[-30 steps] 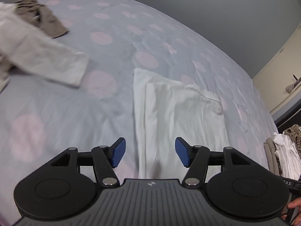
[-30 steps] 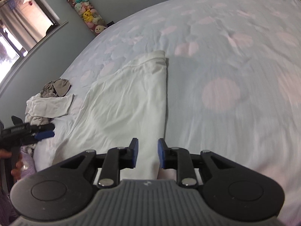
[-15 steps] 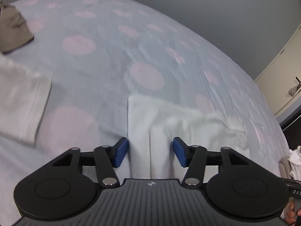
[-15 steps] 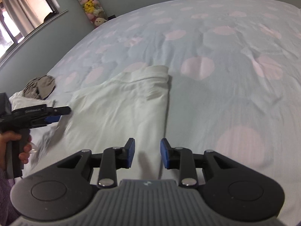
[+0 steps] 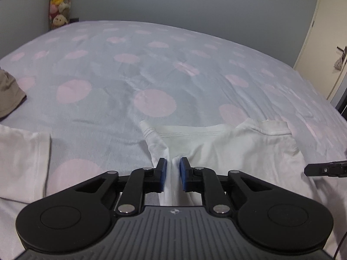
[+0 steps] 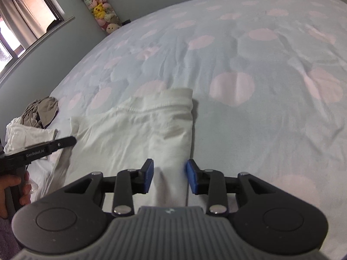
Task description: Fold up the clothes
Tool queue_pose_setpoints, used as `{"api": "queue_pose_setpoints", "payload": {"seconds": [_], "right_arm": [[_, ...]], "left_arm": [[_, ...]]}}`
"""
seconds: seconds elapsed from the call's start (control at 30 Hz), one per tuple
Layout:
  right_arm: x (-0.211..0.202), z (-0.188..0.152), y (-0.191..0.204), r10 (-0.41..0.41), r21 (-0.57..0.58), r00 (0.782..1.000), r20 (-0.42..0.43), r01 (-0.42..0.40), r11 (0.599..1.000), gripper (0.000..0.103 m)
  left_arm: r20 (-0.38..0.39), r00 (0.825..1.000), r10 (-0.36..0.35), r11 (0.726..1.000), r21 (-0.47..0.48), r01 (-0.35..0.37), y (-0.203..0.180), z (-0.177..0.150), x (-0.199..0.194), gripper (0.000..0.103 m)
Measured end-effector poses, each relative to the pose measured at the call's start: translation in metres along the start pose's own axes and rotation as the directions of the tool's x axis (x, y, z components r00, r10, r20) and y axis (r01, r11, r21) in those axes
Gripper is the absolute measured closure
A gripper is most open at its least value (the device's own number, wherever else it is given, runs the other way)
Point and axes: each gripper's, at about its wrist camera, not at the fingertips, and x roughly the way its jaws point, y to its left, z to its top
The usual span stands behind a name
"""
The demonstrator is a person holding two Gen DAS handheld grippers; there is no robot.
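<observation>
A white garment (image 5: 238, 147) lies partly folded on the dotted bedsheet (image 5: 130, 75). My left gripper (image 5: 172, 174) is shut on a pinched fold of its near left edge. In the right wrist view the same white garment (image 6: 134, 134) stretches ahead. My right gripper (image 6: 170, 176) stands open, its blue pads on either side of the garment's right edge strip without pressing it. The left gripper (image 6: 43, 147) shows at the left of that view, held by a hand (image 6: 13, 186). One finger of the right gripper (image 5: 325, 169) pokes in at the right of the left wrist view.
Another white garment (image 5: 21, 158) lies at the left, with a brown garment (image 5: 8, 95) behind it; both also appear as the white garment (image 6: 28, 134) and brown garment (image 6: 41, 110). Plush toys (image 6: 102, 13) stand at the far wall. A door (image 5: 325, 43) is at the right.
My left gripper went from wide open to shut on the white garment's edge. My right gripper's fingers spread a little wider. Both views moved closer to the garment's far end.
</observation>
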Motion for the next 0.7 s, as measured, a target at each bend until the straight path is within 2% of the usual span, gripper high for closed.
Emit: {"api": "queue_pose_setpoints", "payload": {"seconds": [0.1,0.17,0.23,0.37,0.4,0.43,0.5,0.53,0.6,0.7], "right_arm": [[0.004,0.011,0.001,-0.031,-0.021,0.999,0.033,0.031,0.999,0.059],[0.010,0.019,0.002,-0.048,-0.037,0.997,0.052,0.050,0.998,0.059],[0.020,0.027,0.003,-0.054,-0.039,0.997,0.064,0.056,0.998,0.059],[0.039,0.036,0.002,-0.044,-0.034,0.996,0.072,0.046,0.998,0.062],[0.043,0.038,0.001,-0.040,-0.031,0.997,0.066,0.042,0.999,0.069],[0.047,0.039,0.000,-0.036,-0.028,0.998,0.061,0.038,0.999,0.085],[0.048,0.039,0.000,-0.031,-0.025,0.998,0.061,0.032,0.999,0.095],[0.042,0.038,0.001,-0.032,-0.027,0.996,0.082,0.035,0.999,0.098],[0.031,0.037,0.003,-0.036,-0.029,0.991,0.125,0.039,0.999,0.099],[0.035,0.036,-0.001,-0.050,-0.010,0.992,0.119,0.052,0.999,0.099]], "left_arm": [[-0.016,1.000,-0.008,1.000,-0.003,0.008,0.002,0.002,0.004,0.082],[-0.023,1.000,-0.012,1.000,-0.024,0.011,0.005,0.002,0.007,0.082],[-0.021,1.000,-0.013,0.999,-0.042,0.012,0.006,0.003,0.007,0.083],[-0.019,1.000,-0.010,1.000,-0.022,0.010,0.003,0.005,0.006,0.094],[-0.019,1.000,-0.010,1.000,-0.014,0.010,0.003,0.006,0.006,0.096],[-0.012,1.000,-0.011,1.000,-0.007,0.011,0.002,0.006,0.004,0.096],[0.013,1.000,-0.020,1.000,0.006,0.020,-0.001,0.008,-0.001,0.097],[0.037,0.999,-0.033,0.999,0.015,0.032,-0.003,0.009,-0.005,0.097],[0.075,0.995,-0.060,0.998,0.033,0.057,-0.007,0.011,-0.012,0.097],[0.045,0.995,-0.084,0.996,-0.006,0.085,-0.003,0.014,0.001,0.097]]}}
